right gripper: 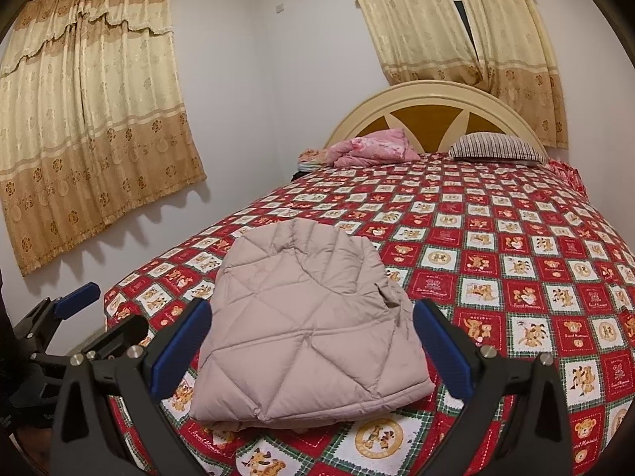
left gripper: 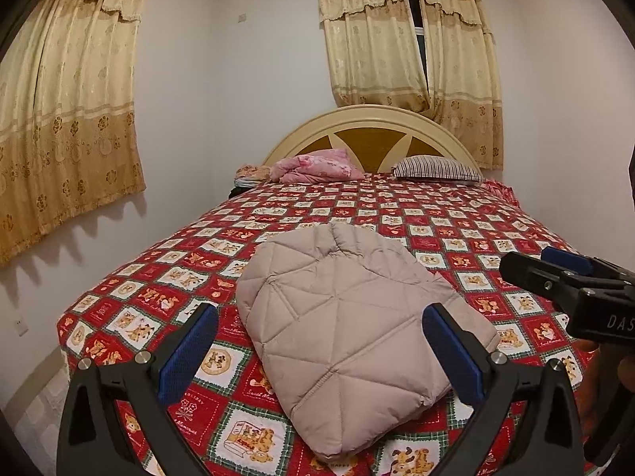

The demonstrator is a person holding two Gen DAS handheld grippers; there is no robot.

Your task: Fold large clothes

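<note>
A beige quilted puffer jacket (left gripper: 349, 325) lies folded into a compact bundle near the foot of the bed; it also shows in the right wrist view (right gripper: 309, 329). My left gripper (left gripper: 319, 317) is open and empty, held above and in front of the jacket, not touching it. My right gripper (right gripper: 311, 313) is open and empty, also held back from the jacket. The right gripper shows at the right edge of the left wrist view (left gripper: 563, 269); the left gripper shows at the lower left of the right wrist view (right gripper: 103, 309).
The bed has a red patchwork bedspread (left gripper: 456, 230) with bear prints. A pink blanket (left gripper: 317, 164) and a striped pillow (left gripper: 436, 168) lie by the cream headboard (left gripper: 373, 119). Curtains (left gripper: 67, 119) hang on the left and back walls. The bed's left edge drops to the floor.
</note>
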